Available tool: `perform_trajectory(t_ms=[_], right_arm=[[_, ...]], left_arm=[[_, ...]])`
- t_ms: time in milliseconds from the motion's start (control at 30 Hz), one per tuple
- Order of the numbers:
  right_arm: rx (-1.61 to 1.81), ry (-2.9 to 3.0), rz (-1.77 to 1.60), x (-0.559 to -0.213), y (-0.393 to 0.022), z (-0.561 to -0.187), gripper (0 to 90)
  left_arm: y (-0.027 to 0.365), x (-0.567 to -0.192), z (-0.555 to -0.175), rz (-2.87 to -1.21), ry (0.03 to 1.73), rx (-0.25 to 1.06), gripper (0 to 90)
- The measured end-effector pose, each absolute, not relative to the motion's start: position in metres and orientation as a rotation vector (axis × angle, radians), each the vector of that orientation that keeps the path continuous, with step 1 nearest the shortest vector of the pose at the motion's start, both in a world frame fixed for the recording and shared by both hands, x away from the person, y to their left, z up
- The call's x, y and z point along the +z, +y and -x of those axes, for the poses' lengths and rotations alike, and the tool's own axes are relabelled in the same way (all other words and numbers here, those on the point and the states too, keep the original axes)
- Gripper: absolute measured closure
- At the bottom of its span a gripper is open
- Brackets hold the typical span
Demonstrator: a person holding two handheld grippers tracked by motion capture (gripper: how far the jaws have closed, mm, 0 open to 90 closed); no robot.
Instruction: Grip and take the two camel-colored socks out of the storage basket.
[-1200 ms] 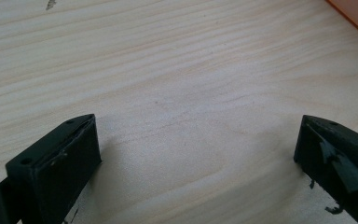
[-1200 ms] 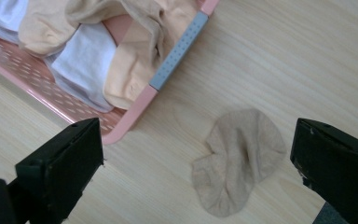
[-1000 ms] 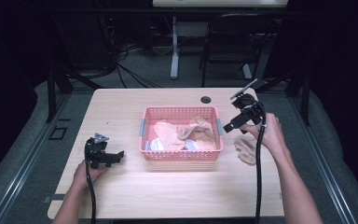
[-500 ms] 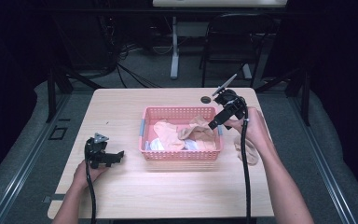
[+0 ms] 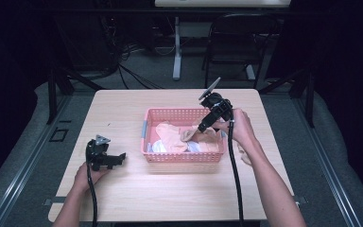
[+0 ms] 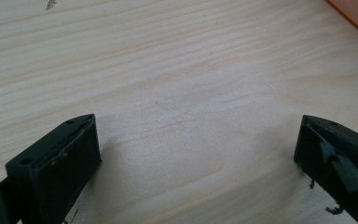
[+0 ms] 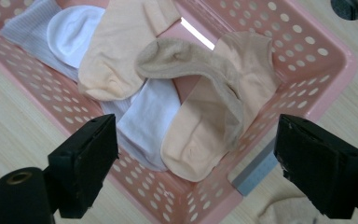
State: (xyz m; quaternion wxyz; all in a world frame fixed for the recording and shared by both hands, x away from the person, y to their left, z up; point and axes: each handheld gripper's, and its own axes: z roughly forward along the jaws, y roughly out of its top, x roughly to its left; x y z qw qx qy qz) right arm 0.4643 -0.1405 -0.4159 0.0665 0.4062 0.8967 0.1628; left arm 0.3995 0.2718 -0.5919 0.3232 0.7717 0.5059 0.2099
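With jaws spread, our right gripper (image 7: pixel 196 158) hangs over the basket (image 7: pixel 328 70), seemingly choosing a beige sock (image 7: pixel 205 121); our left gripper (image 6: pixel 196 158) rests, jaws apart, at the near left.

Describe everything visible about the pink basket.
The pink basket is rectangular, plastic-looking, its walls and rim pierced with rows of small holes. It sits upright near the middle of the wooden table. A grey tab shows on one end wall. Inside lie peach socks and white socks, loosely piled. The right claw hangs open over its right end.
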Motion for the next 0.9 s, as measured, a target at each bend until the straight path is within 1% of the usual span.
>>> perform_trajectory(t_ms=[167, 333, 533, 733, 767, 867, 900], right_arm=[[0.483, 2.706, -1.241, -0.427, -0.133, -0.471, 16.2], [0.446, 2.705, -1.271, -0.446, -0.128, -0.483, 30.4], [0.399, 2.684, -1.313, -0.464, -0.128, -0.496, 41.5], [0.4, 2.659, -1.372, -0.481, -0.129, -0.502, 47.5], [0.4, 2.659, -1.372, -0.481, -0.129, -0.502, 47.5], [0.336, 2.672, -1.374, -0.486, -0.132, -0.505, 52.6], [0.336, 2.672, -1.374, -0.486, -0.132, -0.505, 52.6]], left_arm=[[0.272, -0.592, -0.4, -2.025, 1.328, 0.551, 0.0], [0.272, -0.592, -0.4, -2.025, 1.328, 0.551, 0.0], [0.272, -0.592, -0.4, -2.025, 1.328, 0.551, 0.0], [0.272, -0.592, -0.4, -2.025, 1.328, 0.551, 0.0], [0.272, -0.592, -0.399, -2.025, 1.328, 0.551, 0.0], [0.272, -0.592, -0.4, -2.025, 1.328, 0.551, 0.0], [0.272, -0.592, -0.4, -2.025, 1.328, 0.551, 0.0]])
